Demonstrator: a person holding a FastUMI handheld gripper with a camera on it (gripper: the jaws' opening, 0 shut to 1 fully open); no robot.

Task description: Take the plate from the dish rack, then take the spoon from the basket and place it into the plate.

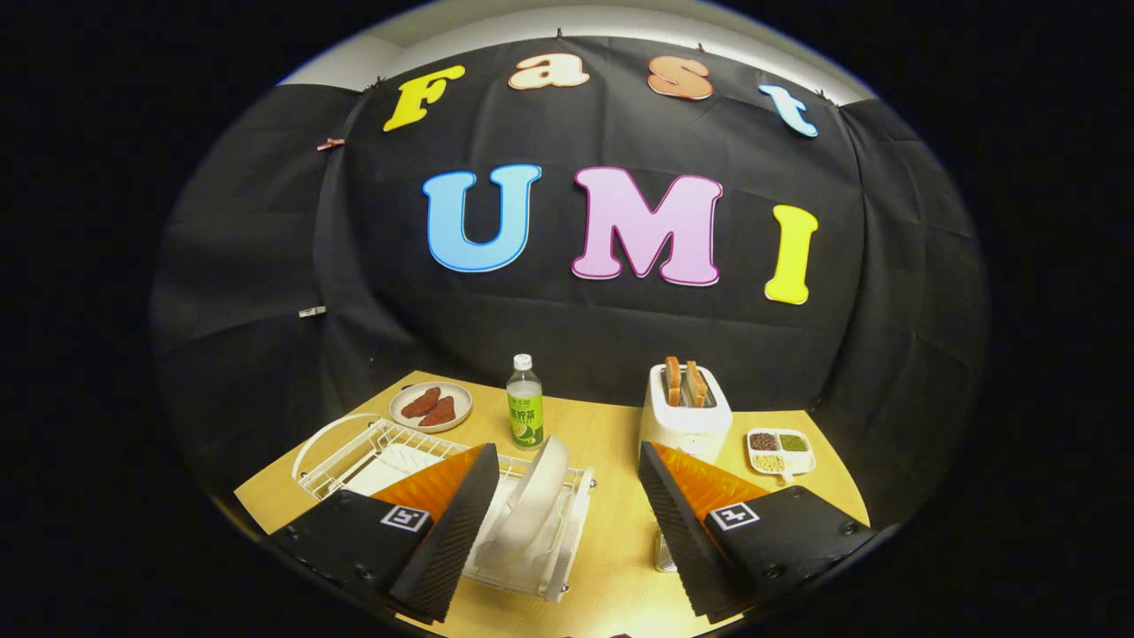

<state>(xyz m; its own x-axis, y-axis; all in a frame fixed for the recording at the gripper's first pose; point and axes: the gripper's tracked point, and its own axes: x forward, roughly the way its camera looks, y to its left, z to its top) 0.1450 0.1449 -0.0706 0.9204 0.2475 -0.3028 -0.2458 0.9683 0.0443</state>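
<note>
A white plate [537, 493] stands on edge in the white wire dish rack [567, 532] on the wooden table. My gripper [567, 523] is open above the table. Its left finger [452, 523] hangs over the rack just left of the plate, and its right finger [678, 523] is to the right of the rack. The plate sits in the gap between the fingers, nearer the left one, with neither finger touching it. A small metallic mesh object [664, 552], possibly the basket, peeks out beside the right finger; I cannot make out a spoon.
Beyond the rack stand a green-labelled bottle [524, 403], a small plate with reddish food pieces [431, 406], a white toaster with bread slices [685, 409], and a divided tray of grains [780, 450]. Black cloth walls close off the table's far side.
</note>
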